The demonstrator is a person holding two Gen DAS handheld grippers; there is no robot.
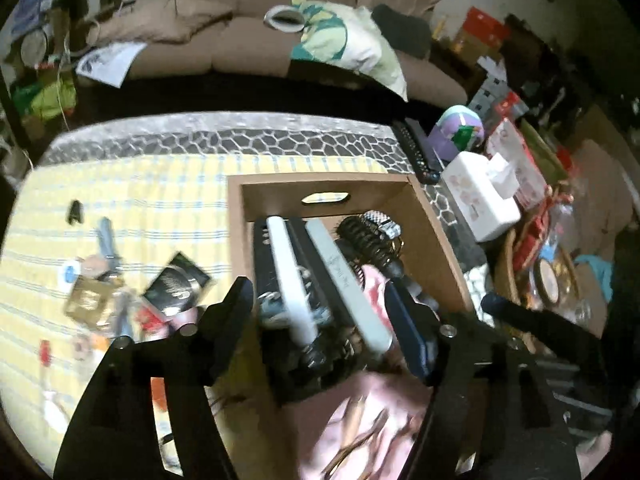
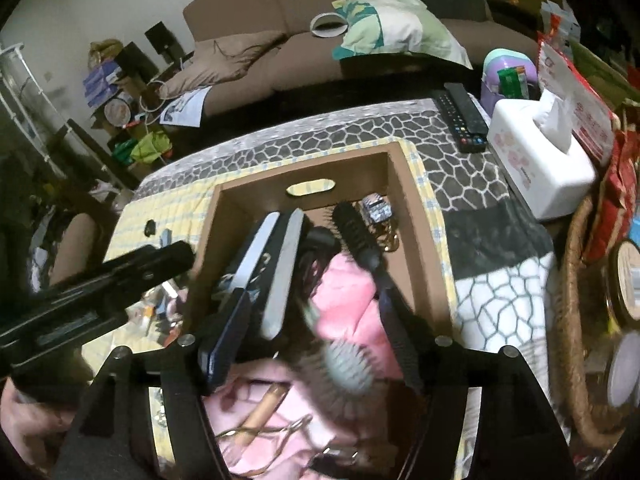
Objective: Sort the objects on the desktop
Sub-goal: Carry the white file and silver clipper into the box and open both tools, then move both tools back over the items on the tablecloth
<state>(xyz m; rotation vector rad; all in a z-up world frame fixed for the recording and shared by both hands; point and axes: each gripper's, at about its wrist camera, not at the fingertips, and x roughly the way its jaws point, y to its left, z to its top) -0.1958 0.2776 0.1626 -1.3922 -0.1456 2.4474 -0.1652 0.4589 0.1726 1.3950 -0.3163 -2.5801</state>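
Box (image 1: 436, 220) beneath both tools — left (image 1: 320, 312), right (image 2: 316, 320).

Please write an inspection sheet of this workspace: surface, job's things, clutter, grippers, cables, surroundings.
Surface: table with grey pebble-pattern cover and yellow checked cloth.
Job's things: cardboard box holding a hair straightener, round brush, pink cloth; small items lie loose on the yellow cloth left of the box.
Clutter: remote, tissue box, wicker basket.
Grippers: left gripper and right gripper both open over the box, holding nothing that shows.
Cables: a cord near the shelves beside the sofa; none seen on the table.
Surroundings: brown sofa, pillow.
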